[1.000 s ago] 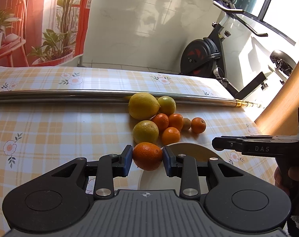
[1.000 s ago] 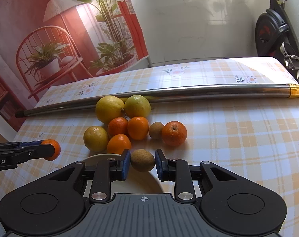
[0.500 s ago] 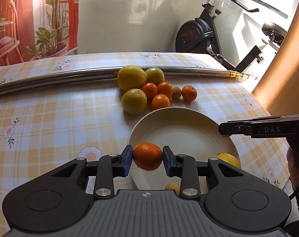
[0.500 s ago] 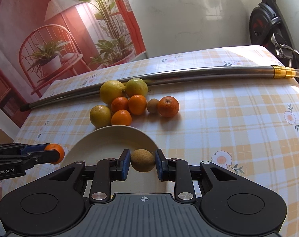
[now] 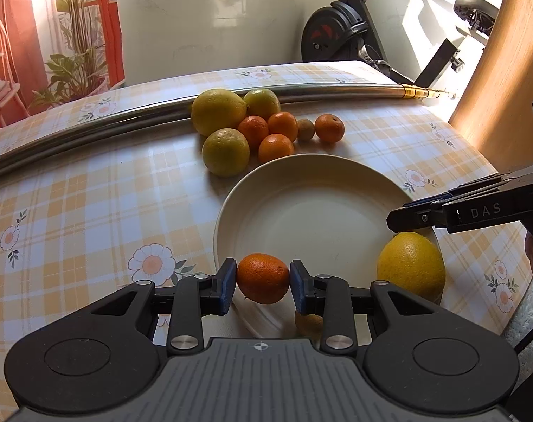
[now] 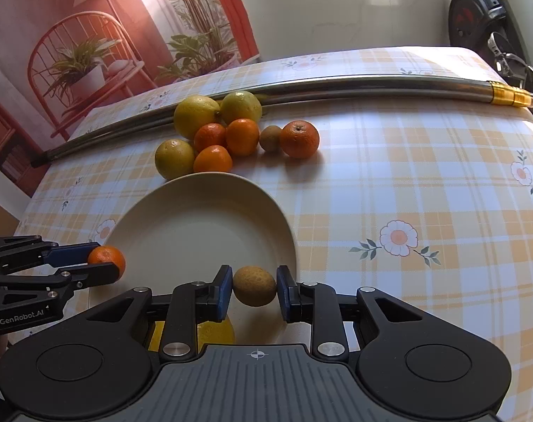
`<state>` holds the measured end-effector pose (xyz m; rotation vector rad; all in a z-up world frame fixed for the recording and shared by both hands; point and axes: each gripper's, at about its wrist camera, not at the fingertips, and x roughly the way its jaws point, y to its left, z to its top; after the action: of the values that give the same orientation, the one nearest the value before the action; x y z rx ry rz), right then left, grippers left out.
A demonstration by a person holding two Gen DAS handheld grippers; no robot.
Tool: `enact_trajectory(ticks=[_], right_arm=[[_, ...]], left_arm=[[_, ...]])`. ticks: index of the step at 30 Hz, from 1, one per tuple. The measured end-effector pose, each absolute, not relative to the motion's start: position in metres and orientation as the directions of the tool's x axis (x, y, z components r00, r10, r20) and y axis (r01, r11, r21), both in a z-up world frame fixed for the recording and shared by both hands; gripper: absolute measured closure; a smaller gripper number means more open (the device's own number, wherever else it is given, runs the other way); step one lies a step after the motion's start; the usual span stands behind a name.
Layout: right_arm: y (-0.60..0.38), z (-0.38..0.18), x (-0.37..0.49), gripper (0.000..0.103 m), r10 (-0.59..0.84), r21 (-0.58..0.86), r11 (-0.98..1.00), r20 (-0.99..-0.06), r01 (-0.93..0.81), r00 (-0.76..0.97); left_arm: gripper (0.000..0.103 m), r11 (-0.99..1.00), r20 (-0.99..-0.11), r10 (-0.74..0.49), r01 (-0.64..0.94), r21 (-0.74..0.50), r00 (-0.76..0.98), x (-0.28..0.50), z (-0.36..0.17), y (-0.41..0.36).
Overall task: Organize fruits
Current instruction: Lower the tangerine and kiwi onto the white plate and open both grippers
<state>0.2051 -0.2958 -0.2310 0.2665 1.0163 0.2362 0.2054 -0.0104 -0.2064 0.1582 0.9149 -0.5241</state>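
My left gripper [image 5: 263, 281] is shut on an orange mandarin [image 5: 263, 277] and holds it over the near left rim of the cream plate [image 5: 301, 172]. My right gripper [image 6: 251, 287] is shut on a brown kiwi [image 6: 254, 285] above the plate's [image 6: 196, 183] near right part. A lemon [image 5: 410, 263] lies on the plate's near right side, and a small yellowish fruit [image 5: 307, 321] shows under my left fingers. A cluster of lemons, mandarins and a kiwi [image 5: 263, 126] lies on the table beyond the plate. The right gripper shows side-on in the left wrist view [image 5: 407, 216].
A long metal pole [image 5: 90, 126] lies across the checked tablecloth behind the fruit. The table edge drops off at the right [image 5: 519, 281]. An exercise bike [image 5: 340, 31] stands beyond the table. A wooden panel [image 5: 505, 70] is at the right.
Both grippers have drawn back toward me and risen with their fruit, so the plate and the lemon on it now show more fully. The fruit cluster has not moved.
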Motion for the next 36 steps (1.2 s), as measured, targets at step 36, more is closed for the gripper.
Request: enact_trajectory(ticks=[36], right_arm=[[-0.2887,-0.2299,0.2047,0.075,0.289,0.278,0.956,-0.820,-0.096,0.494]], left_arm=[[0.068,0.863,-0.799,-0.424,0.456,-0.215,0.426,0.2095,-0.2153,-0.0055]])
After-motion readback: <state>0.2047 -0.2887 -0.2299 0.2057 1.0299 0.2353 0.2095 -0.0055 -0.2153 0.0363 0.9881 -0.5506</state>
